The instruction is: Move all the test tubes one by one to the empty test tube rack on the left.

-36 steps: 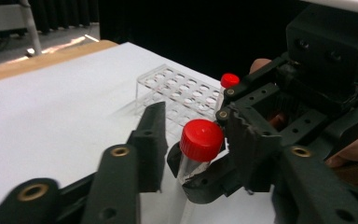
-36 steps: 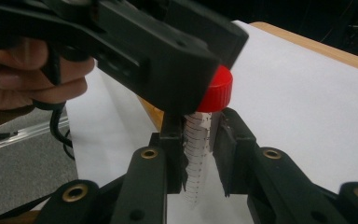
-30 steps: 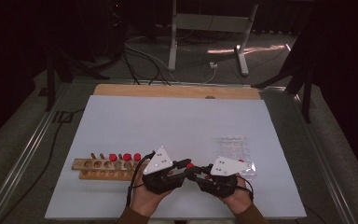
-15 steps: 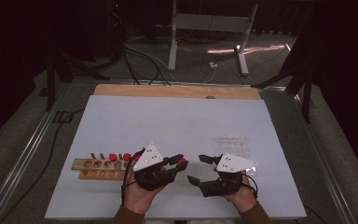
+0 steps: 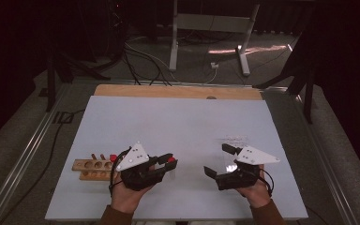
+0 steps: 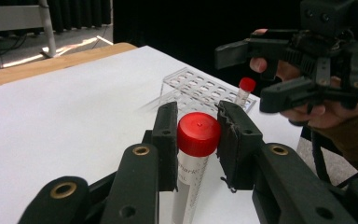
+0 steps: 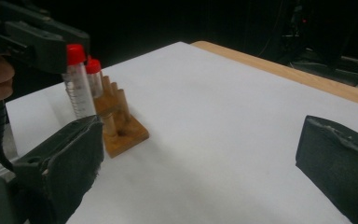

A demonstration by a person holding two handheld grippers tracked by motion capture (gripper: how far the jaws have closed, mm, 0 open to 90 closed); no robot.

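Note:
My left gripper [image 6: 196, 140] is shut on a clear tube with a red cap [image 6: 198, 134], which it holds upright just below the cap. From above, this left gripper [image 5: 168, 164] hovers over the white table to the right of the wooden rack [image 5: 91, 168]. My right gripper [image 5: 220, 160] has just been opening and its jaws stand wide apart with nothing between them. In its own view the right gripper [image 7: 205, 163] faces the held tube [image 7: 79, 84] and the wooden rack [image 7: 121, 128]. A second red-capped tube [image 6: 244, 91] stands in the clear rack [image 6: 196, 86].
The clear rack [image 5: 236, 139] lies just beyond my right gripper. Another red-capped tube [image 7: 93, 77] stands in the wooden rack. A wooden strip [image 5: 178, 91] borders the far edge of the white table [image 5: 178, 122]. Stands and cables lie on the floor behind.
The two grippers, close together a second ago, have drawn apart. The right jaws opened and let go of the tube. The left gripper moved left with the tube in it.

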